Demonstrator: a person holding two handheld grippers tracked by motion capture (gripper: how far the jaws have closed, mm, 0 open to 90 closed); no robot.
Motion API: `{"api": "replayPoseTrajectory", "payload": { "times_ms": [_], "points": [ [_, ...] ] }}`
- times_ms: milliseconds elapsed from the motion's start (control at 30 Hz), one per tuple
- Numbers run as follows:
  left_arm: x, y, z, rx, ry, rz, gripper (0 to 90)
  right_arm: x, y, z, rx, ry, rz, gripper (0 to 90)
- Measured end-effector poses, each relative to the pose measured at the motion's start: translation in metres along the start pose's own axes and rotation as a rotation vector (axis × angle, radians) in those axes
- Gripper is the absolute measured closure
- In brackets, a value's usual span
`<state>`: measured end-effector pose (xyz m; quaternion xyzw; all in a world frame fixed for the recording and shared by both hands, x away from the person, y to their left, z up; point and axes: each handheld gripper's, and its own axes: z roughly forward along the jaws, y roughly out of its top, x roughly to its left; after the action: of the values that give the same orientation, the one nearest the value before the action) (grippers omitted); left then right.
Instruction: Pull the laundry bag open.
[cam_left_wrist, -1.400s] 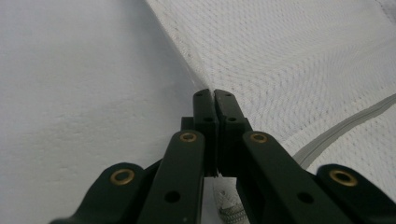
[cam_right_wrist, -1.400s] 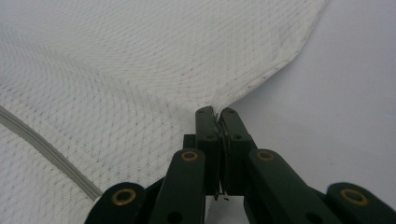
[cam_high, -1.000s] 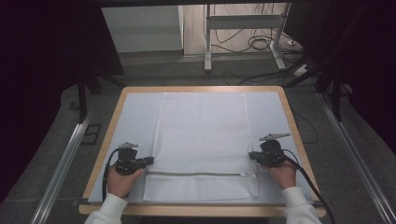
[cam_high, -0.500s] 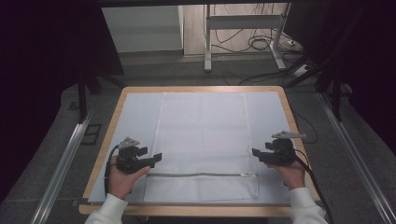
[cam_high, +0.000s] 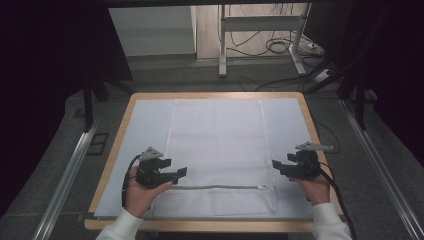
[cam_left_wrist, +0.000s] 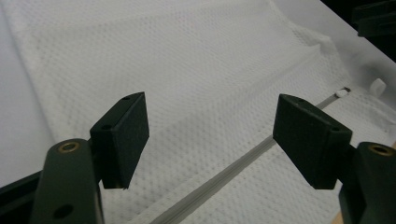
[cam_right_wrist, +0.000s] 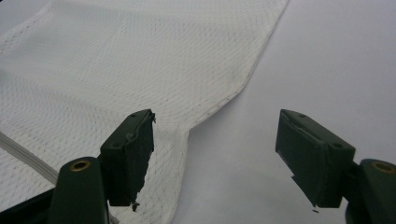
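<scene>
The mesh bag (cam_high: 217, 152) is lying flat on the white mat (cam_high: 140, 130), soft and light, and I am holding the left gripper (cam_high: 176, 172) and right gripper (cam_high: 278, 166), jaws just opened wide and empty, judging its hemmed side edges best for gripping.

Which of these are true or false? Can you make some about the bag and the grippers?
1. The mesh bag lies flat on the table. True.
2. The left gripper pinches the bag. False: its jaws stand open with nothing between them, having just opened.
3. The zipper runs across the bag's near end. True.
4. The right gripper holds the zipper pull. False: its jaws have just opened and it sits beside the bag's edge.
5. The bag is red. False: it is white.
</scene>
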<state>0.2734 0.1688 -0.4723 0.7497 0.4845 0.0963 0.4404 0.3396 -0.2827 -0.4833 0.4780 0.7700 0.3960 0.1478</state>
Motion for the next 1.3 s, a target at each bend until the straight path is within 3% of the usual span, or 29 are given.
{"api": "replayPoseTrajectory", "payload": {
  "times_ms": [133, 767, 1300],
  "points": [
    [-0.008, 0.005, 0.005, 0.016, -0.023, 0.0, 30.9, 0.0, -0.002, -0.002, 0.0, -0.004, -0.002, 27.4],
    [-0.038, 0.006, 0.032, 0.078, -0.109, 0.034, 32.1, 0.001, -0.005, -0.004, 0.011, 0.0, 0.007, 27.4],
    [-0.057, 0.007, 0.044, 0.105, -0.145, 0.063, 32.3, 0.001, -0.005, -0.003, 0.01, -0.008, -0.001, 27.4]
  ]
}}
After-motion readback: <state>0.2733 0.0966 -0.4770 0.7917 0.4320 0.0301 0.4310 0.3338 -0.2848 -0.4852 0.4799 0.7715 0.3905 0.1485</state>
